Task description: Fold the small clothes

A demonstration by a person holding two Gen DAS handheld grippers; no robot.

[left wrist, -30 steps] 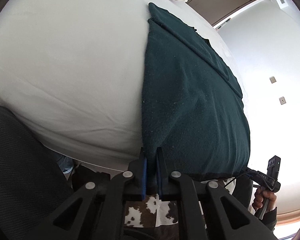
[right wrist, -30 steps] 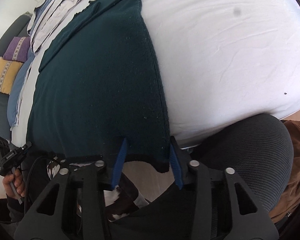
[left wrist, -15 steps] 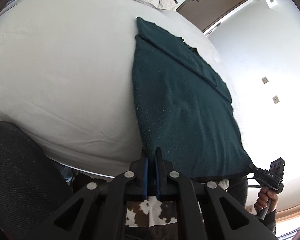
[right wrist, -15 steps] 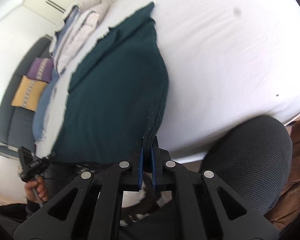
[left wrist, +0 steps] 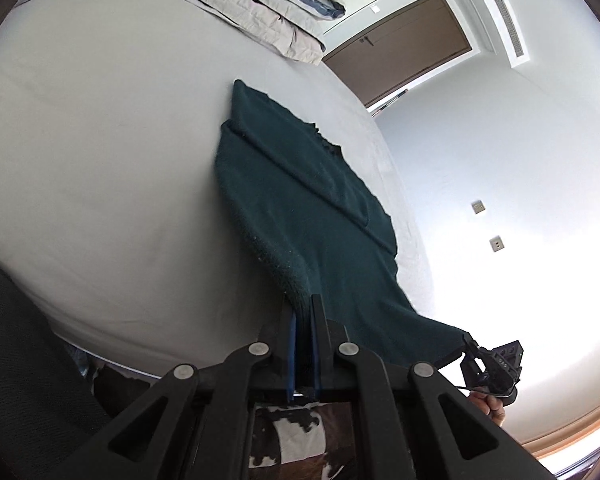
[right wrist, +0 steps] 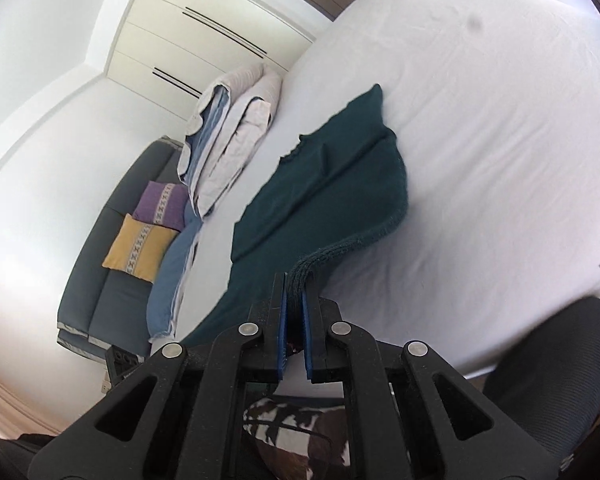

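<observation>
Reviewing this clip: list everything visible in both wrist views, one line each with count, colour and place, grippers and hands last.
sweater: 1, dark teal, flat on the bed, near hem lifted at both corners
bed: 1, white sheet, fills most of both views
folded duvet: 1, beige and blue, far end of the bed
sofa: 1, dark grey, beside the bed
cushions: 2, yellow and purple, on the sofa
door: 1, brown, far wall
wardrobe: 1, cream, behind the sofa
office chair: 1, black mesh, at the bed's near edge
left gripper: black, blue pads, shut on the sweater's hem
right gripper: black, blue pads, shut on the sweater's other hem corner
hand: 1, holding the right gripper
</observation>
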